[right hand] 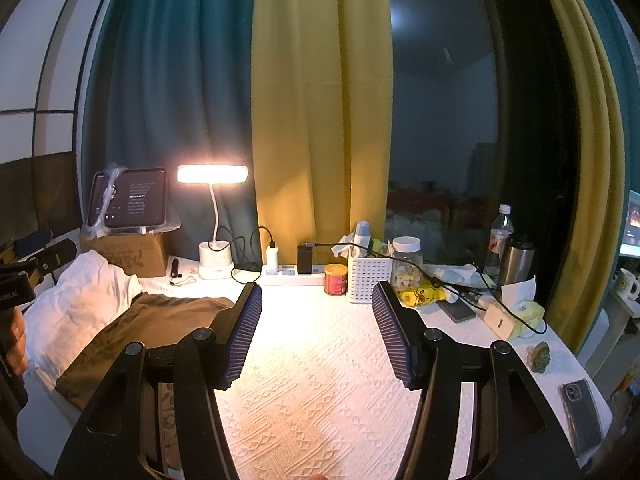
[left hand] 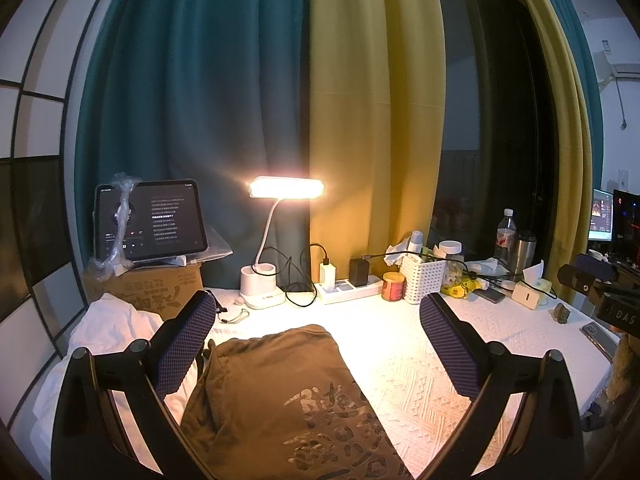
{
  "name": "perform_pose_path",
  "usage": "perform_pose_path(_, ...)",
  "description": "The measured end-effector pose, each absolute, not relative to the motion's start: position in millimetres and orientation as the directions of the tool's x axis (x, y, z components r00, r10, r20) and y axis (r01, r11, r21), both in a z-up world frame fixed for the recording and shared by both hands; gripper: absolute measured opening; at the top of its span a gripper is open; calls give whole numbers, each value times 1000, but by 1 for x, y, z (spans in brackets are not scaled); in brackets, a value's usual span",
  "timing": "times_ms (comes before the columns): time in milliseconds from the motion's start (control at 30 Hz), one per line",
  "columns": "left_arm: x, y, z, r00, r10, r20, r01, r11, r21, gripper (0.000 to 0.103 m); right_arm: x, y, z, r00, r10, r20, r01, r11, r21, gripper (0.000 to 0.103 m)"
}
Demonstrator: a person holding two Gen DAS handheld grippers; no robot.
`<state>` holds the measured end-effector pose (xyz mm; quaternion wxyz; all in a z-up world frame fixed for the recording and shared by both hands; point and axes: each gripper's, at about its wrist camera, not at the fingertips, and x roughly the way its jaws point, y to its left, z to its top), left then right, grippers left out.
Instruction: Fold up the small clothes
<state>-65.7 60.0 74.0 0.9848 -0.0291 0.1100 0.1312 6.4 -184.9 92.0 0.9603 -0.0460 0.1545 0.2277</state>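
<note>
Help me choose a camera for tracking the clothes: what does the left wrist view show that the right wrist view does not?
Only the left wrist view shows the printed characters on the brown garment, lying under the open left gripper.

Only the right wrist view shows the open right gripper over bare tablecloth, and a mug at far right.

Both show the garment, white clothes, lit lamp, tablet and white basket.

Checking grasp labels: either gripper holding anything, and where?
Nothing held. Left gripper open above the brown garment; right gripper open over bare tablecloth.
</note>
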Motion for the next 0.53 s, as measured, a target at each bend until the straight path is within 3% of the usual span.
perform_pose_path(533, -62, 58, 71, 939, 246, -242, -260, 965, -28, 101, 10, -181, 86, 841, 426, -332, -458, 889, -18, 61)
